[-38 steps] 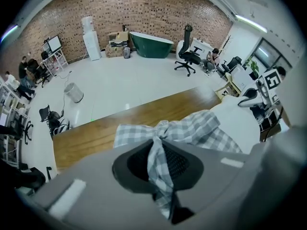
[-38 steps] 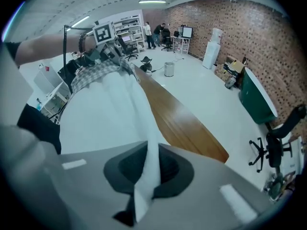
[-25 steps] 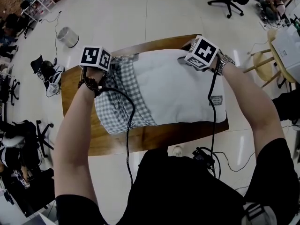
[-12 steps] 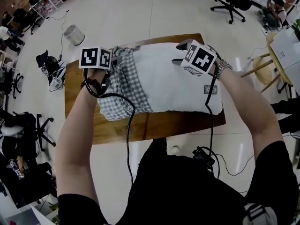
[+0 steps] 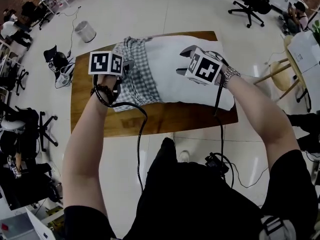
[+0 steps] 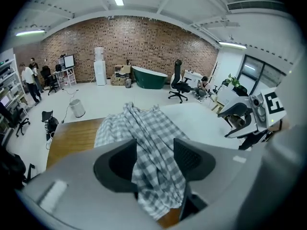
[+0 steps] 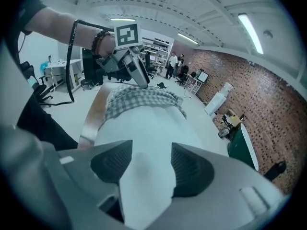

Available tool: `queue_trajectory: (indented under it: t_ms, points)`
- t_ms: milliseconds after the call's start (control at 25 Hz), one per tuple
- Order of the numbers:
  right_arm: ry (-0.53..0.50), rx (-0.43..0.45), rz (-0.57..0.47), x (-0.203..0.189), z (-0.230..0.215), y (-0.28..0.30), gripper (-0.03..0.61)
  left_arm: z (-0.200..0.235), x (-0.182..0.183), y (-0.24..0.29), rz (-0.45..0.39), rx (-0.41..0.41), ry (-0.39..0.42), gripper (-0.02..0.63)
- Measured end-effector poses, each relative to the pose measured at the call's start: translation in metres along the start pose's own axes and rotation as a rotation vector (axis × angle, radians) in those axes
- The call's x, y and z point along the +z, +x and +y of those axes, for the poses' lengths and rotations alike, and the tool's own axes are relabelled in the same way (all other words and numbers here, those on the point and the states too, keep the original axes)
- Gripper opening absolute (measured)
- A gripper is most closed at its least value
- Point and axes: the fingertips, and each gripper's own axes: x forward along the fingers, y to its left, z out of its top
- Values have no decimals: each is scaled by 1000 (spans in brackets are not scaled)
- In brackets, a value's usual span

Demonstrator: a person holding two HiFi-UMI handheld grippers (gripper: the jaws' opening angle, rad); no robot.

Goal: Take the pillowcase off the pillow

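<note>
My left gripper (image 6: 154, 159) pinches a thin, crumpled fold of the checked pillowcase (image 6: 144, 123). My right gripper (image 7: 146, 166) pinches a smooth ridge of the plump white pillow (image 7: 144, 128). Both sets of jaws have just been opening slightly. Pillow and case have slid toward the wooden table's (image 5: 150, 121) far edge, and I judge the case is not yet off.

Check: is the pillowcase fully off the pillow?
Partly off: the checked pillowcase is bunched over one end; most of the white pillow lies bare.
</note>
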Motion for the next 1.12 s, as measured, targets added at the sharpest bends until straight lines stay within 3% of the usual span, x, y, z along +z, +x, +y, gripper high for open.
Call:
queue_trajectory:
  t_ms: [360,680,1120]
  points:
    - [-91,-2,5,0,59,2,290,-40,-56,-12,-49,-34,-50,245]
    - [-199,-51,11,0,102,16,319,-63,-109,-9,-99,-89,-166,245]
    - [-427,-199,88,-22,129,64,347,-75,-173,22,-161,-168,-349,286]
